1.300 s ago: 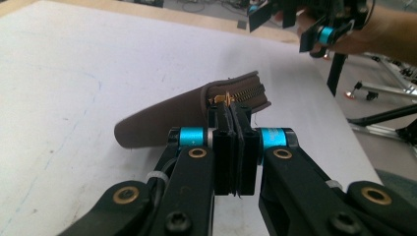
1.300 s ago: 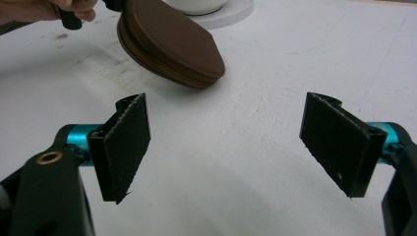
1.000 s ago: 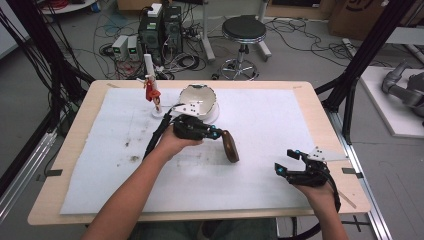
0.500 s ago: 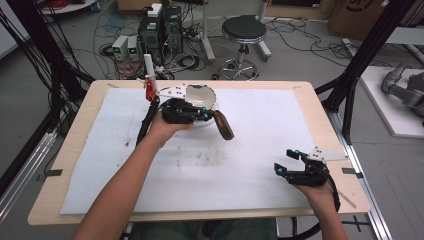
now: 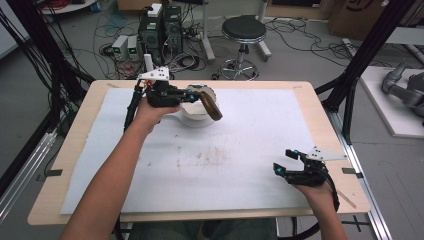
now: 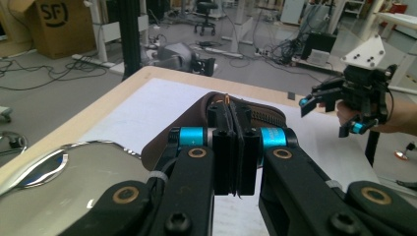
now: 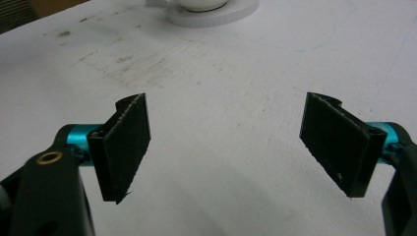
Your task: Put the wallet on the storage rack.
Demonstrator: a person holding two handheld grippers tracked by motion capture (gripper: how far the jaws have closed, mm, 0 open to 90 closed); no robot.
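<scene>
Left gripper: jaws clamped on the edge of a brown zippered pouch, which hangs from its tips in the air, just above a white bowl on the white mat. Right gripper: jaws spread wide with nothing between them, low over the mat's near right part, well apart from the pouch.

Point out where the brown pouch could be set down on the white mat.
Free: the mat's wide middle, between the white bowl and the right gripper; also its far right part. Crowded: the far left, where the left gripper holds the brown pouch above the bowl.
</scene>
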